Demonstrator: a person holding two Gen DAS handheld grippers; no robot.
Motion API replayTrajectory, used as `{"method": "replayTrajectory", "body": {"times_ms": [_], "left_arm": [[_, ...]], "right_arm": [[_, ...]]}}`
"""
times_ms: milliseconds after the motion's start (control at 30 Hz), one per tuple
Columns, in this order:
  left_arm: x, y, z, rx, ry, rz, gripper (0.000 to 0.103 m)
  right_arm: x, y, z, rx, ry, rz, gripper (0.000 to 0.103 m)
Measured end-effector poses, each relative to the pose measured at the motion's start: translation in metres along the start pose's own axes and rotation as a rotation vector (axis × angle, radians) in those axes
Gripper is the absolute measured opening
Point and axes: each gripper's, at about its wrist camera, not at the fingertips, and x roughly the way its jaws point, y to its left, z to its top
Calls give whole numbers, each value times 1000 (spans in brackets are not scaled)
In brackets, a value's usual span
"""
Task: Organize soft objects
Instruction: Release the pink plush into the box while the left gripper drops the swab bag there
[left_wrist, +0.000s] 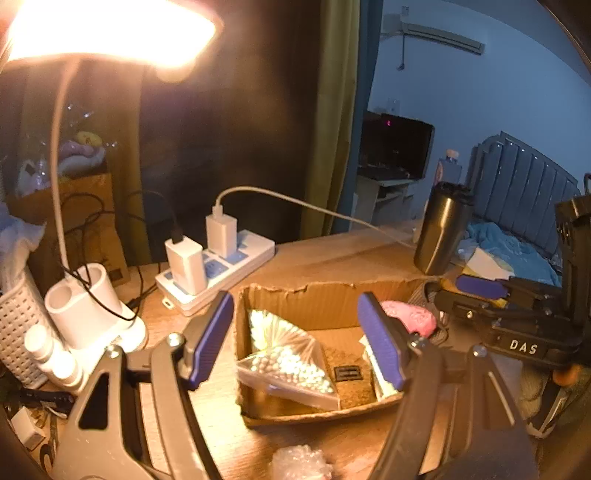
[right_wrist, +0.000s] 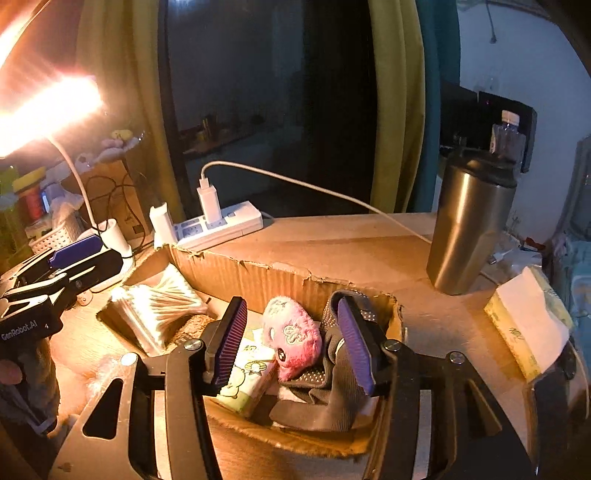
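A: Entry: pink plush toy (right_wrist: 293, 338). Position?

B: Inside the torn cardboard box (right_wrist: 258, 277), right-hand part, leaning on a grey dotted glove (right_wrist: 332, 384) with a printed tissue pack (right_wrist: 247, 384) touching it on the left. Long axis runs roughly left to right across the right wrist view, slightly tilted.

A: Relation to the claws?

B: The right claw (right_wrist: 293, 341) is straight behind it: the plush sits ahead, in line between the two purple pads, which stand spread wide with nothing between them in contact. The left claw (left_wrist: 295, 339) is also spread and empty, aimed at the box's left part, where a bag of cotton swabs (left_wrist: 288, 354) lies. From that side the plush (left_wrist: 410, 317) shows only as a pink edge past the right-hand pad.

A: So which is nearer?

B: Right, clearly. Judgement: if the plush is next to be moved, a straight advance puts the pads either side of its width; little turning needed.

A: Anything outside the box?

B: A crumpled piece of bubble wrap (left_wrist: 301, 463) on the worktop (left_wrist: 332, 258) just in front of the box, under the left claw; possibly the left's next item. Steel tumbler (right_wrist: 469, 225) and power strip (right_wrist: 221, 225) stand well behind.

A: Risk?

B: Pads may snag the glove along with the plush.
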Motion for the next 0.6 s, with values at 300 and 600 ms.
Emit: {"method": "replayTrajectory", "body": {"times_ms": [300, 600], "left_arm": [[-28, -2, 0, -10, -34, -7, 72], [-60, -5, -5, -12, -68, -12, 72]], "right_arm": [[-34, 12, 0, -11, -46, 2, 55], [-64, 27, -3, -30, -80, -1, 55]]}}
